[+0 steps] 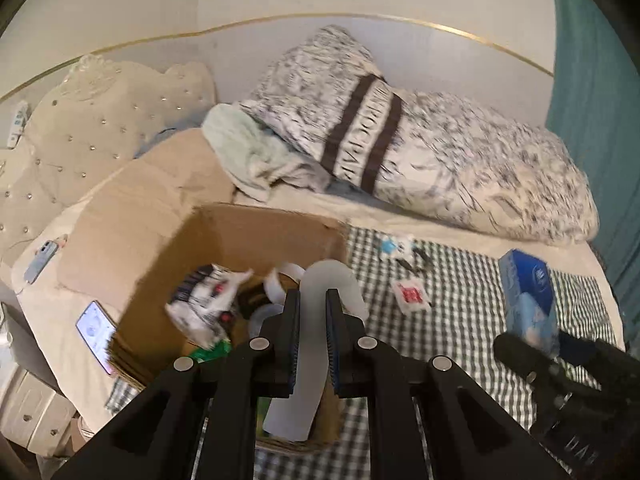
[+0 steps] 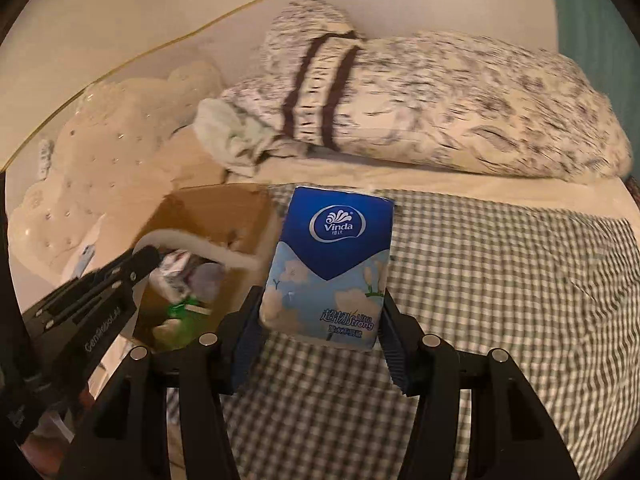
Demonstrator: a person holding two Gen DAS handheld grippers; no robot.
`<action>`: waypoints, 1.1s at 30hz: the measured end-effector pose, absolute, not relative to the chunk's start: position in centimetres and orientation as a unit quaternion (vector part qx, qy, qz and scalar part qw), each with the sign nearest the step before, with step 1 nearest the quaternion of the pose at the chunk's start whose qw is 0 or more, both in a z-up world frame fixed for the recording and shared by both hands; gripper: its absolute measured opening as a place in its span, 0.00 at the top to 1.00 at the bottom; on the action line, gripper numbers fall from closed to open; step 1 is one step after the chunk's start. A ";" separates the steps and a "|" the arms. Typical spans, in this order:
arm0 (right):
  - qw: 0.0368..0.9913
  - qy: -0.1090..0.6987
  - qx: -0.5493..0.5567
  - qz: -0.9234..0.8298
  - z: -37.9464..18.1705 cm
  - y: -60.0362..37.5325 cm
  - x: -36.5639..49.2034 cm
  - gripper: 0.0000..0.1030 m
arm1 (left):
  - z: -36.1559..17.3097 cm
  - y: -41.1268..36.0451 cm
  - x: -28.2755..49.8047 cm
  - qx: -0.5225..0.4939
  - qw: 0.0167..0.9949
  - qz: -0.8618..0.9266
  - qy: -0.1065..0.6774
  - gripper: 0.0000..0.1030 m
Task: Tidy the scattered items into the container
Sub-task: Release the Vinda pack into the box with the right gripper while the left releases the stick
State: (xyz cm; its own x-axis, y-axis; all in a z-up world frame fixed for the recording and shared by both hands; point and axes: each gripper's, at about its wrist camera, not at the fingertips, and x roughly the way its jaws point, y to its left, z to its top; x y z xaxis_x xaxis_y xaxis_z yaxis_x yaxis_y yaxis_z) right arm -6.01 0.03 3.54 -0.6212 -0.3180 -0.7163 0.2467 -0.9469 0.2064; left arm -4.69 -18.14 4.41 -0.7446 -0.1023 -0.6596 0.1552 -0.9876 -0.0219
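Observation:
An open cardboard box [image 1: 256, 232] stands on the bed at the left edge of a green checked cloth [image 1: 460, 280]. It holds a black-and-white packet [image 1: 204, 300], something green and other items. My left gripper [image 1: 313, 296] hangs over the box, shut on a pale white curved strip [image 1: 332, 276]. My right gripper [image 2: 320, 300] is shut on a blue tissue pack [image 2: 332, 256], held above the cloth just right of the box [image 2: 212, 216]. A small red-and-white packet [image 1: 412, 296], a blue-and-white scrap [image 1: 394, 246] and black clips [image 1: 416, 260] lie on the cloth.
A patterned quilt [image 1: 460, 160] and a mint towel [image 1: 248, 152] lie behind the box. Two phones [image 1: 96, 332] [image 1: 40, 260] rest on the bed to the left, by a beige studded cushion [image 1: 80, 132]. A teal curtain [image 1: 592, 120] hangs at the right.

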 end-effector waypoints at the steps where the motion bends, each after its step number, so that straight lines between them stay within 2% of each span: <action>1: 0.164 -0.039 0.405 -0.899 3.7 -0.8 -6.0 0.48 | 4.6 -18.8 -4.7 0.348 0.073 -0.934 0.040 0.89; 9: 0.214 -0.008 0.403 -0.890 3.7 -7.1 -7.0 0.48 | 4.2 -24.0 -5.1 0.346 0.106 -0.930 0.060 0.89; 23: 0.241 0.038 0.451 -0.859 -1.8 -14.4 -10.4 0.49 | -1.9 -28.9 -8.0 0.400 0.129 -0.903 0.090 0.86; 25: 0.239 0.036 0.451 -0.859 -2.1 -14.4 -10.9 0.49 | -2.4 -28.9 -8.4 0.405 0.125 -0.901 0.094 0.80; 26: 0.238 0.034 0.451 -0.860 -2.2 -14.4 -11.2 0.49 | -2.5 -28.9 -8.6 0.406 0.124 -0.901 0.091 0.73; 28: 0.234 0.026 0.449 -0.862 -2.1 -13.9 -11.6 0.48 | -2.6 -28.8 -8.8 0.402 0.133 -0.902 0.088 0.46; 29: 0.231 0.022 0.447 -0.864 -2.0 -13.5 -11.8 0.48 | -2.6 -28.8 -8.8 0.400 0.141 -0.901 0.088 0.25; 30: 0.226 0.018 0.446 -0.866 -2.0 -13.1 -12.0 0.47 | -2.5 -28.8 -8.8 0.395 0.146 -0.902 0.092 0.16; 33: 0.214 0.002 0.443 -0.871 -1.8 -11.5 -12.6 0.41 | -2.4 -28.4 -8.8 0.392 0.146 -0.903 0.094 0.10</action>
State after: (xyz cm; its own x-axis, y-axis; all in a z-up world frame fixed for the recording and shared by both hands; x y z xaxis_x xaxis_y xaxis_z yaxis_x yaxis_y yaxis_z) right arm -12.56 -11.55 -1.83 -0.5158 -0.3707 -0.7724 0.3740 -0.9085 0.1863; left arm -8.85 -28.41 -2.41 -0.6499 -0.1911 -0.7356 0.3380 -0.9396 -0.0546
